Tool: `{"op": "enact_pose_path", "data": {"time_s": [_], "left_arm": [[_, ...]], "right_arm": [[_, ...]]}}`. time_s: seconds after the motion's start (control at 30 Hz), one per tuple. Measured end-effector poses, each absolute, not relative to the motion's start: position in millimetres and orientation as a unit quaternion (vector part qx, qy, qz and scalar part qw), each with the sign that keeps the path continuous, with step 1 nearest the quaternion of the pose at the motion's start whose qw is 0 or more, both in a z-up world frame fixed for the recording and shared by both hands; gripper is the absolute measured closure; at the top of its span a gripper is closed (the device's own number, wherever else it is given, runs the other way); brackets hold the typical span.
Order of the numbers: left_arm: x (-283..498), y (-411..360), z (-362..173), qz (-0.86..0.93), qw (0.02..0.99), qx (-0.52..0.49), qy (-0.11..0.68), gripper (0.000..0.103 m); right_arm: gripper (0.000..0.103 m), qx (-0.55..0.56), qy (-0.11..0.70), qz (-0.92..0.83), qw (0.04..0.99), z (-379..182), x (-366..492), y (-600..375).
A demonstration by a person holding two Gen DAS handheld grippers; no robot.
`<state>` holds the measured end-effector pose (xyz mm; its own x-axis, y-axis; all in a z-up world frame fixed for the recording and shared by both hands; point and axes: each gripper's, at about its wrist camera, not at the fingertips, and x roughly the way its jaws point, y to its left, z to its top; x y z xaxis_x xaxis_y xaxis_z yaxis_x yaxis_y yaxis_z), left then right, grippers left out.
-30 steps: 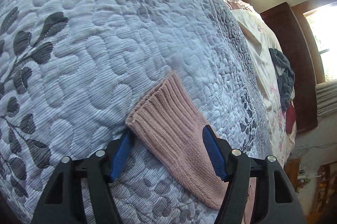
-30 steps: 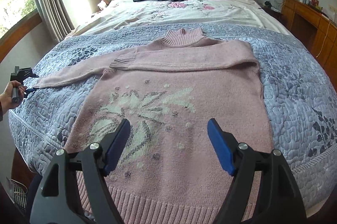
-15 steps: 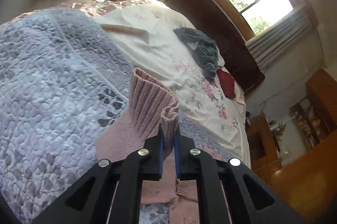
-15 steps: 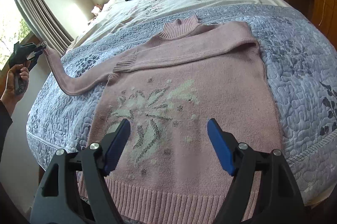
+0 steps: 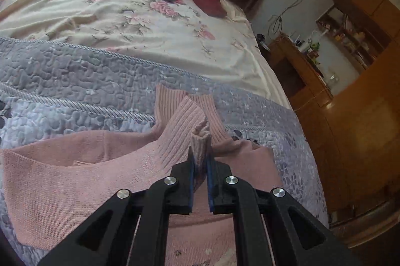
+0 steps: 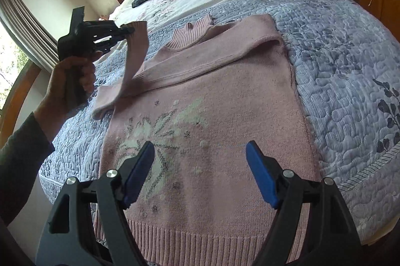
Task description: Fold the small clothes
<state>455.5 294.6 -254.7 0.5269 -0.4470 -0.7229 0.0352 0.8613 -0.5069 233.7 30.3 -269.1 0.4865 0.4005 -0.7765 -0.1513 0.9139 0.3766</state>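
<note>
Left wrist view: left gripper (image 5: pixel 199 161) clamped narrow on ribbed cuff (image 5: pixel 200 141) of pink sweater (image 5: pixel 75 173), cuff bunched between blue pads (image 5: pixel 191 166). Cuff raised over sweater's chest, near collar (image 5: pixel 172 101). Sweater flat on grey quilt (image 5: pixel 75 81). Against half a second ago: same grip, cuff carried from beside the sweater to above it.

Right wrist view: right gripper (image 6: pixel 200 166) jaws wide, holding nothing, hovering above sweater's lower front (image 6: pixel 212 141), no contact visible. Hand (image 6: pixel 72 81) with left gripper lifts sleeve (image 6: pixel 135 53) off quilt, sleeve bent over shoulder area. Other sleeve folded across chest. Against earlier: sleeve lifted higher and further inward; right jaws unchanged.
</note>
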Motion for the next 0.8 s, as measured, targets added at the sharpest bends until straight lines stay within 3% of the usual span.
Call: {"op": "enact_pose_path", "data": {"time_s": [0.07, 0.13, 0.23, 0.37, 0.43, 0.6, 0.63, 0.8], "left_arm": [[454.8, 276.3, -280.2, -0.152, 0.834, -0.209, 0.488, 0.083], [440.6, 280.1, -292.6, -0.149, 0.835, -0.23, 0.478, 0.051], [399.0, 315.7, -297.5, -0.154, 0.837, -0.319, 0.417, 0.034], [343.9, 354.1, -296.4, -0.181, 0.84, -0.368, 0.356, 0.032], [321.3, 370.4, -296.8, -0.193, 0.839, -0.382, 0.334, 0.032], [309.7, 411.5, -288.8, -0.228, 0.822, -0.439, 0.281, 0.031], [307.5, 419.8, -291.0, -0.216, 0.826, -0.443, 0.275, 0.03], [301.6, 453.1, -311.5, -0.177, 0.807, -0.499, 0.262, 0.031]], "right_arm": [[0.028, 0.134, 0.483, 0.169, 0.849, -269.9, 249.4, 30.0], [0.023, 0.131, 0.482, 0.183, 0.847, -265.0, 271.5, 33.1], [0.022, 0.143, 0.486, 0.215, 0.835, -258.6, 317.1, 43.8], [0.028, 0.208, 0.546, 0.277, 0.762, -283.0, 407.3, 76.5], [0.048, 0.246, 0.591, 0.287, 0.712, -311.9, 456.5, 94.5], [0.05, 0.252, 0.674, 0.229, 0.655, -375.5, 534.9, 123.9], [0.053, 0.245, 0.679, 0.217, 0.657, -381.2, 541.2, 126.3], [0.051, 0.259, 0.685, 0.23, 0.641, -386.9, 546.5, 139.4]]}}
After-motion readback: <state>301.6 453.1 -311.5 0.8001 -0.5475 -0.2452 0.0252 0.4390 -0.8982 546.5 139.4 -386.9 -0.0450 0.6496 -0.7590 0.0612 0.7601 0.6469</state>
